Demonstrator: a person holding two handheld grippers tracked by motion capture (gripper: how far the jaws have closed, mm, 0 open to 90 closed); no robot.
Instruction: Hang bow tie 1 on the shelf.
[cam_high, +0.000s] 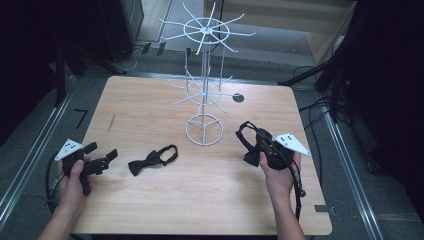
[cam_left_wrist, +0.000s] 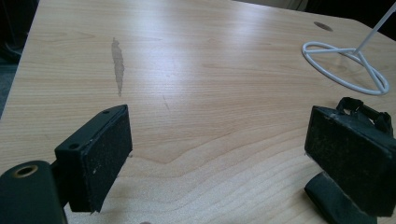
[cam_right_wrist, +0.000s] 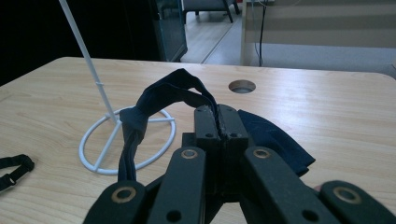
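Right tongs (cam_high: 256, 145) clenched on the strap of a dark bow tie (cam_right_wrist: 154, 100), pinched between the closed jaws; the strap loops up and to the left of them, and the bow's cloth hangs just behind and to the right, clear of the worktop (cam_high: 200, 200). Left tongs (cam_high: 102, 156) released, jaws standing wide apart with nothing between the pads, resting low over the worktop. A second bow tie (cam_high: 152, 160) lies flat just beyond the left tongs, between the two pairs, untouched.

Progress, as judged: one tie is picked up and carried near the white wire display stand (cam_high: 204, 75), whose ring base stands just ahead of the right tongs. No tie hangs on any of its hooks, so the hanging appears not yet done for either tie; the lifted one is about a step from a hook, the other waits to be taken.

Surface: pale wood-grain laminate, with a darker scuff mark (cam_left_wrist: 117, 63) ahead of the left tongs and a round cable hole (cam_right_wrist: 242, 86) beyond the right tongs. Room: dim, with dark equipment and cables at the sides and a lit floor beyond the worktop.
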